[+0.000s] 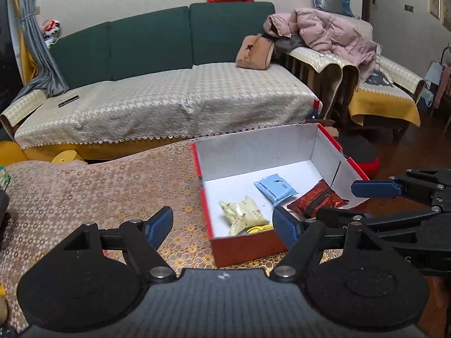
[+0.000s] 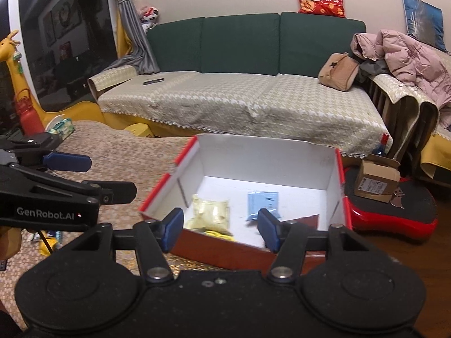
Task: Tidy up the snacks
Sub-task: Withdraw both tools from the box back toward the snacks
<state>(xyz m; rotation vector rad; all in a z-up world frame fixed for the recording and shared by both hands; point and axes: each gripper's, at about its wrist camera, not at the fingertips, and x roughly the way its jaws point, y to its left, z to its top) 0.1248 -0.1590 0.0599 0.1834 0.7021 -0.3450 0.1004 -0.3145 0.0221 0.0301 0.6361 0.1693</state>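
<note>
Red cardboard box [image 1: 242,246] sat on the patterned tablecloth [image 1: 98,191], holding, left to right, a yellow packet [image 1: 242,214], a blue packet [image 1: 274,188] and a red packet [image 1: 318,201]: likely light, crinkly, best pinched at a sealed edge. Left gripper [image 1: 222,225] and right gripper [image 2: 220,229] hung spread and empty.

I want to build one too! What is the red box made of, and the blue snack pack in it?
Red box: likely cardboard, matte white inside, with thin folded walls. Blue snack pack: probably soft plastic film, slightly shiny, flat with sealed edges.
</note>
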